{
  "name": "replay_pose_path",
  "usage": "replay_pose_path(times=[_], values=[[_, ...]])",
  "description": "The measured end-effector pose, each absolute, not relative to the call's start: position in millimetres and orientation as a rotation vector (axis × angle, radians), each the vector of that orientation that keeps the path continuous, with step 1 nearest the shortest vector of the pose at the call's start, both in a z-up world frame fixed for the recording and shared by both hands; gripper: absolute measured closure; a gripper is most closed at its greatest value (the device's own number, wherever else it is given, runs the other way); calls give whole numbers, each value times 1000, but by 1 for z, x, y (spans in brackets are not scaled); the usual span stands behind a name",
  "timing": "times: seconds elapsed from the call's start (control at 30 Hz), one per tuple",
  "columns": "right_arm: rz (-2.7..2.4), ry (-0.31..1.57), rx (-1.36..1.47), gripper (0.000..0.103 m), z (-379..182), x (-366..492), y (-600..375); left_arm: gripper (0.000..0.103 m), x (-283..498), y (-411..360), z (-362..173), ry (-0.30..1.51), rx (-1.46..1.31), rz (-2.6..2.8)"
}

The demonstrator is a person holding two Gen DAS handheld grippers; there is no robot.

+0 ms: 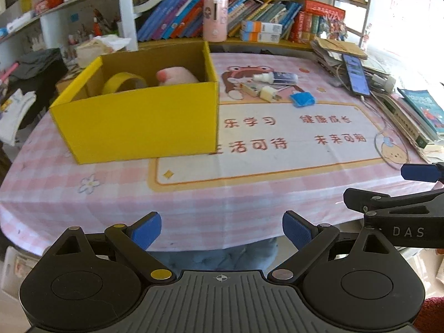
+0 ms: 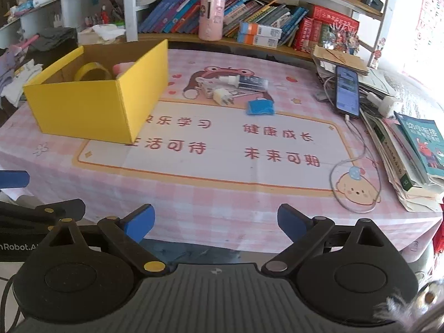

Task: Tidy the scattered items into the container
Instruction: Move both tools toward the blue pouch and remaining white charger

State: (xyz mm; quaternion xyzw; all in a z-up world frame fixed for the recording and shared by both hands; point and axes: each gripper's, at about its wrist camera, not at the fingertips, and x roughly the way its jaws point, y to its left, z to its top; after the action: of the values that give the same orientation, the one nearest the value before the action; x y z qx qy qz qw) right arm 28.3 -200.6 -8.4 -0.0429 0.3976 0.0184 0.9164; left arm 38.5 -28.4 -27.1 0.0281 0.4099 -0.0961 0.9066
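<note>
Room: shelves of books are lining the back wall behind a table that is wearing a pink checked tablecloth [image 2: 194,205] with a cartoon print.
Container: one yellow box [image 1: 138,127] is sitting open-topped toward the table's left rear corner.
Inside the box: one yellow tape roll [image 1: 122,82] and one pink soft item [image 1: 174,75] are lying in it.
Scattered items, four counted: one small spray bottle [image 2: 244,82], one white plug adapter [image 2: 222,95], one small white boxy piece [image 1: 249,90] and one blue pouch [image 2: 260,107] are lying close together at mid-table toward the rear edge, right of the box.
Right edge of the table: one phone [image 2: 347,91] with a cable is resting on a stack of books and papers.
Left gripper [image 1: 221,231]: it is hovering over the table's near edge, jaws standing wide with nothing between them.
Right gripper [image 2: 216,223]: it is hovering over the near edge too, jaws spread wide and holding nothing.
</note>
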Motion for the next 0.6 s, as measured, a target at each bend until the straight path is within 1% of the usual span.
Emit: replay_pose_path(times=[0.23,0.6], values=[[-6,818,-63,7,-9,38,-225,7,54,-55,-24,821,94,-255],[-30,830,-49,7,-14,68,-255,7,86,-84,-30,830,104,-279]])
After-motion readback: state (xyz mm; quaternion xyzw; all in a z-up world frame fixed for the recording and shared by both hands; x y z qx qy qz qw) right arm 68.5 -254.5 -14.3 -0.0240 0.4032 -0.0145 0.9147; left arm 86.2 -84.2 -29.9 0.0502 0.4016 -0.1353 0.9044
